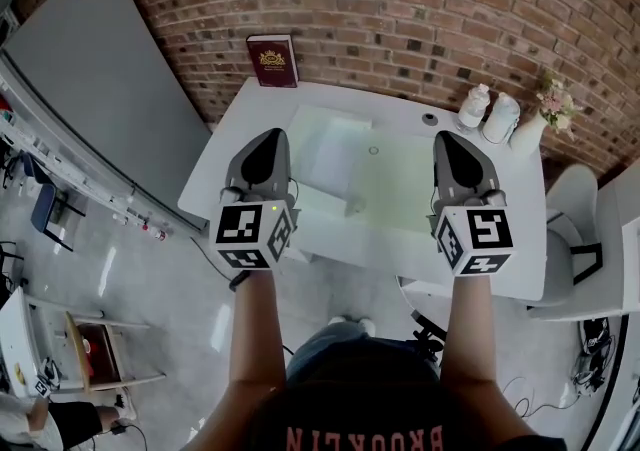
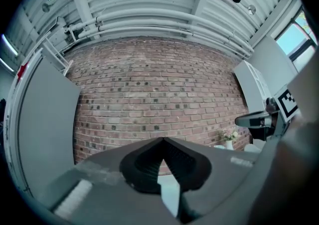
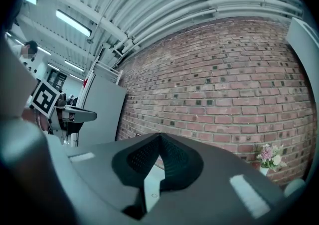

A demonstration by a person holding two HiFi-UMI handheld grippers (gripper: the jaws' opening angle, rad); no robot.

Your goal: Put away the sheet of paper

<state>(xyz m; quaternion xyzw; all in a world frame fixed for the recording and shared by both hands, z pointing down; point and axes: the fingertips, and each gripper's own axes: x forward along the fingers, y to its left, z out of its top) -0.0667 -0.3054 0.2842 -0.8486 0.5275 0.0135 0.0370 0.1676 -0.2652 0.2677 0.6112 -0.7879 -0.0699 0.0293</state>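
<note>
While the left gripper (image 1: 272, 137) and right gripper (image 1: 447, 137) hover closed and empty above the counter (image 1: 510, 229), the sheet of paper (image 1: 330, 144) lies flat between them; pinching it flat could likely crease it or skid it away.

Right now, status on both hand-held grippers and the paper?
Left hand-held gripper, right hand-held gripper: shut, empty, over desk. Pale sheet flat, untouched. Book, bottle by wall, apart.

Head view overhead; both gripper views facing brick wall (image 2: 149, 84)
</note>
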